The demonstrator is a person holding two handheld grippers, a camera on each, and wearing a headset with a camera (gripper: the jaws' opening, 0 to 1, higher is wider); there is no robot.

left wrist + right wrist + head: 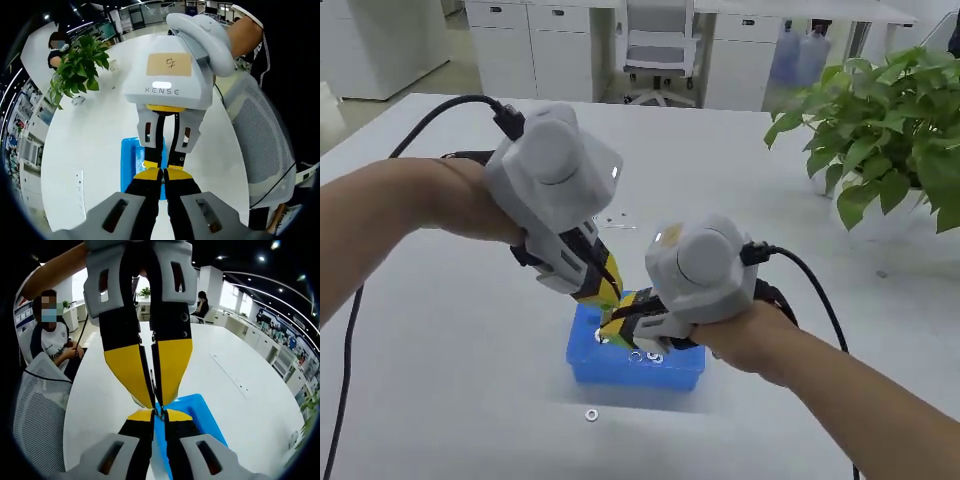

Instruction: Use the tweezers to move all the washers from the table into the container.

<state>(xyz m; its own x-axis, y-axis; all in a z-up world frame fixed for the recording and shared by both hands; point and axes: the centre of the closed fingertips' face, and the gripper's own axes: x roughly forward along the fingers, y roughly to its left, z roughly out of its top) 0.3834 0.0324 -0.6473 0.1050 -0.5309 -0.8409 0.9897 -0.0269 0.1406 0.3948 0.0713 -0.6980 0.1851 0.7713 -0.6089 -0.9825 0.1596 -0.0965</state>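
White table, blue container close to the person.
Left gripper pinches thin tweezers over it, right gripper jaws nearly together at their tip; washers inside, one washer on the table beside.

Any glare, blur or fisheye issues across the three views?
Head view: soft even light, faint shadow beside the blue container; loose washer tiny, soft. Left gripper view: heavy fisheye bend, white table near washed out. Right gripper view: same bend, ceiling lights as bright spots.
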